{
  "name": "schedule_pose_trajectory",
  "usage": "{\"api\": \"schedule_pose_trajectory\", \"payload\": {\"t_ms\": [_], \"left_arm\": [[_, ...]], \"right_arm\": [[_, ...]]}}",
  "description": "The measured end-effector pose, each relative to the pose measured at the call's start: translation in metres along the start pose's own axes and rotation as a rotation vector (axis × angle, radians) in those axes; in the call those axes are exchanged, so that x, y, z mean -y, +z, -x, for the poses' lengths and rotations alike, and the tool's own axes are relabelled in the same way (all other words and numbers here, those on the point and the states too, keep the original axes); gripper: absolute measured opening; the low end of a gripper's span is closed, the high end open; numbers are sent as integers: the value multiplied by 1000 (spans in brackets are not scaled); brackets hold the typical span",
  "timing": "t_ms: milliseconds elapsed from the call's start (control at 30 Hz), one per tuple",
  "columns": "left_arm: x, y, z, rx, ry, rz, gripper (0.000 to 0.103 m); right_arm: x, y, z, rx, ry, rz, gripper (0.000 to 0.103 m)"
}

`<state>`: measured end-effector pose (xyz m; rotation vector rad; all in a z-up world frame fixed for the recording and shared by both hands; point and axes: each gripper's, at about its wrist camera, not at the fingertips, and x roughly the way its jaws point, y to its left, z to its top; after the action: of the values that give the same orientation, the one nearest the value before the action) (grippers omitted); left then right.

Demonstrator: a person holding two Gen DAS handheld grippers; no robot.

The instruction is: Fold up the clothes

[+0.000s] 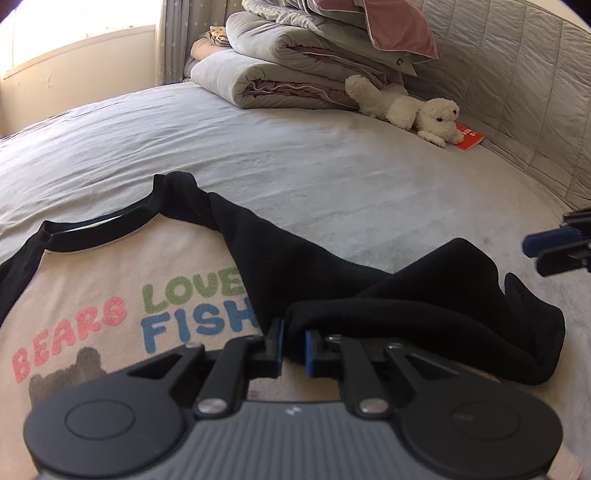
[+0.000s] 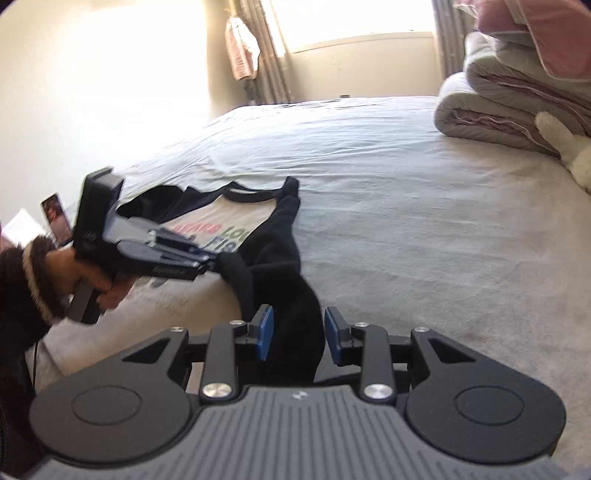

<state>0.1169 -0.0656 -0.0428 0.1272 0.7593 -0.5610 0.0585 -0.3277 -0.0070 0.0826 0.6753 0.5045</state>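
Observation:
A white shirt (image 1: 110,280) with black collar and sleeves and the print "BEARS LOVE FISH" lies face up on the bed. In the left wrist view my left gripper (image 1: 294,347) is shut on a fold of its black sleeve (image 1: 424,302), which bunches to the right. My right gripper (image 1: 533,254) shows at the right edge, above the sheet. In the right wrist view the right gripper (image 2: 299,332) is open, and the sleeve (image 2: 291,302) runs between its blue pads with a gap on the right side. The left gripper (image 2: 212,262), held by a hand, pinches the same sleeve further along.
Grey bed sheet (image 1: 295,155) stretches beyond the shirt. Folded quilts (image 1: 295,70) and a pink pillow are stacked at the head end, with a white plush toy (image 1: 406,107) and a red booklet (image 1: 469,138) by the padded headboard (image 1: 517,74). A window (image 2: 354,22) lights the far wall.

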Motion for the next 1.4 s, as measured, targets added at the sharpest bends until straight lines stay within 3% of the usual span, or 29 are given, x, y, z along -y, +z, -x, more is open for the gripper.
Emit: {"api": "schedule_pose_trajectory", "payload": {"t_ms": [100, 200, 267, 300, 333, 367, 633, 733, 833, 967, 1067, 1133, 1233, 1333, 1400], "left_arm": [[0, 2, 0, -9, -7, -12, 11], [-3, 7, -2, -28, -32, -31, 16], [-9, 13, -3, -45, -76, -45, 28], [-13, 17, -4, -51, -101, -49, 46], [-19, 21, -5, -51, -116, -51, 60], [-24, 25, -7, -49, -129, -49, 63], [-81, 63, -35, 60, -161, 64, 73], [-96, 73, -47, 67, -233, 122, 73], [-91, 70, -52, 6, -319, 48, 73], [-79, 56, -47, -71, -360, -132, 73], [-85, 55, -33, -40, -428, -169, 75], [-97, 59, -25, 20, -472, -155, 86], [-124, 70, -25, 100, -451, -53, 87], [-148, 82, -37, 162, -363, 88, 87], [-155, 90, -52, 180, -267, 179, 87]], "right_arm": [[5, 9, -30, 0, -17, -84, 34], [9, 10, -52, -11, 50, -168, 34], [8, 11, -58, -22, 73, -172, 31], [6, 11, -60, -24, 76, -169, 21], [6, 12, -62, -21, 74, -172, 17], [6, 13, -63, -18, 72, -176, 17], [25, 21, -70, 3, 102, -324, 17], [32, 21, -79, -12, 110, -368, 17], [40, 18, -88, -32, 123, -421, 17], [48, 11, -95, -24, 167, -508, 18], [53, 7, -95, 10, 193, -588, 18], [56, 6, -93, 24, 206, -635, 18], [59, 5, -91, 45, 215, -695, 18], [59, 7, -92, 59, 207, -709, 18], [57, 10, -92, 59, 191, -690, 15]]}}
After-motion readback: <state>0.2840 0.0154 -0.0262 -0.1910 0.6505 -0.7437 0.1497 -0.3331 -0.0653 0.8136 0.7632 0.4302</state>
